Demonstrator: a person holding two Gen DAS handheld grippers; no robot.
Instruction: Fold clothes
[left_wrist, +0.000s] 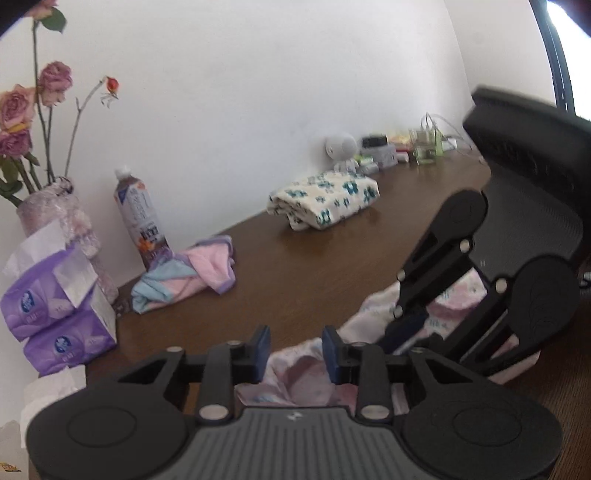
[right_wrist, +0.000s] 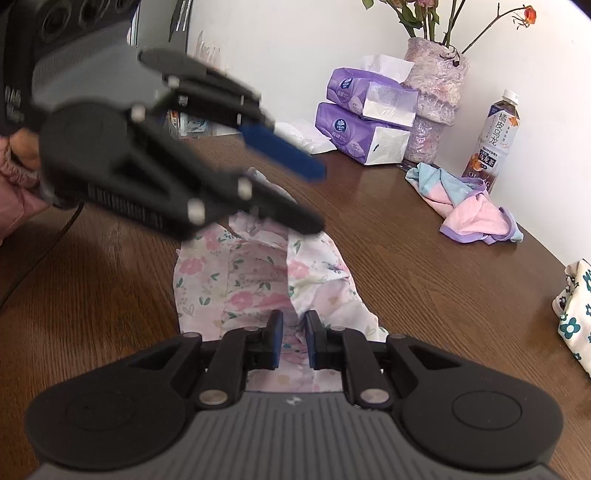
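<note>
Bench: dark brown wood grain, running along a white wall.

Office chair: black mesh, at 2 o'clock in the left wrist view, behind the right tool.

Floral garment: the piece being folded; white-pink cloth with small flowers, lying rumpled on the bench at centre of the right wrist view, reaching from 6 o'clock up toward 12.

Left tool: blue pads spread apart, nothing pressed between them; the floral cloth shows beyond the gap. In the right wrist view it hangs blurred at 10 o'clock over the garment's far end, a hand and pink sleeve behind it.

Right tool: pads close together with a narrow gap, floral cloth in that gap at the garment's near end; whether they pinch it I cannot tell.

Folded cloth with blue flowers: a neat bundle at 12 o'clock, left wrist view.

Vase of dried roses: at 1 o'clock, against the wall.

Two purple tissue packs: stacked, touching the vase.

Pink-and-blue cloth: crumpled at 2 o'clock, just beside the bottle.

Tea bottle: upright by the wall.
</note>
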